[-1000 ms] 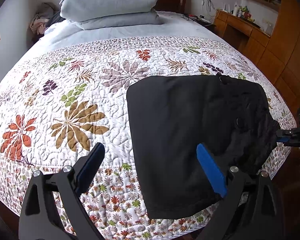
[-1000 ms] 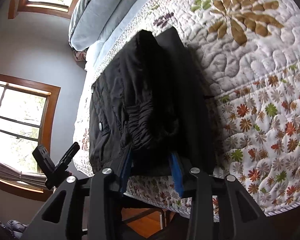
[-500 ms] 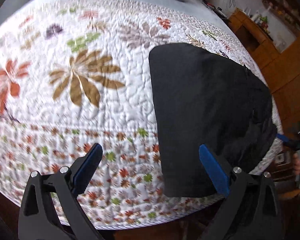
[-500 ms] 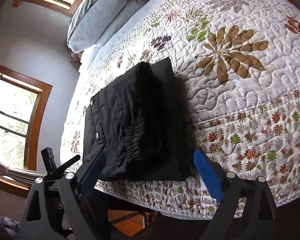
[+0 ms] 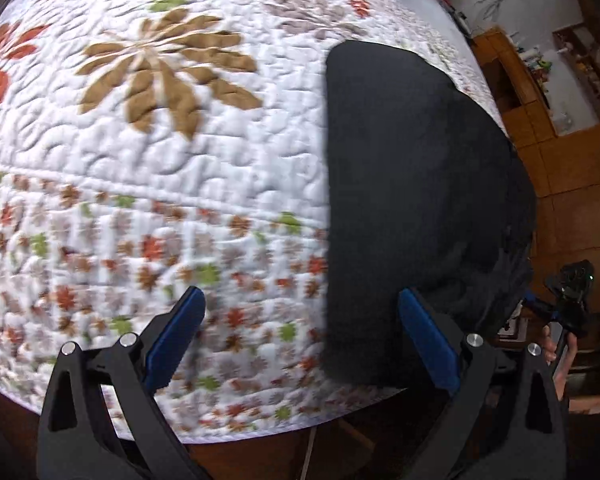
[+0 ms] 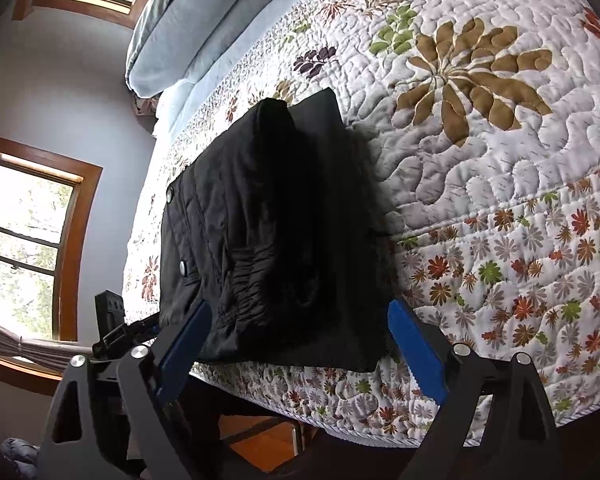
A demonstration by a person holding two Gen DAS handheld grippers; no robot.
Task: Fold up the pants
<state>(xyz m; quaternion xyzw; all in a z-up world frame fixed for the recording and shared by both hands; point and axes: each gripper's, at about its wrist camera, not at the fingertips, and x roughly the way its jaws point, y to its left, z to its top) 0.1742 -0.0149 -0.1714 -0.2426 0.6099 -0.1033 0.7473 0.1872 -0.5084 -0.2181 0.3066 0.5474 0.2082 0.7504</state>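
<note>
The black pants (image 5: 412, 200) lie folded into a compact rectangle on the floral quilt (image 5: 160, 184), near the bed's foot edge; they also show in the right wrist view (image 6: 276, 236), waistband with snaps toward me. My left gripper (image 5: 300, 336) is open and empty, hovering over the pants' near left corner. My right gripper (image 6: 296, 340) is open and empty, its fingers straddling the pants' near edge without holding it. The right gripper also shows in the left wrist view (image 5: 564, 300), beside the pants.
Grey pillows (image 6: 188, 32) lie at the head of the bed. Wooden cabinets (image 5: 560, 120) stand beyond the bed's right side. Windows (image 6: 24, 232) are in the wall behind. The bed's foot edge (image 5: 260, 420) drops to the wooden floor.
My right gripper let go of the pants' waistband and opened wide. My left gripper moved closer and lower over the quilt, staying open.
</note>
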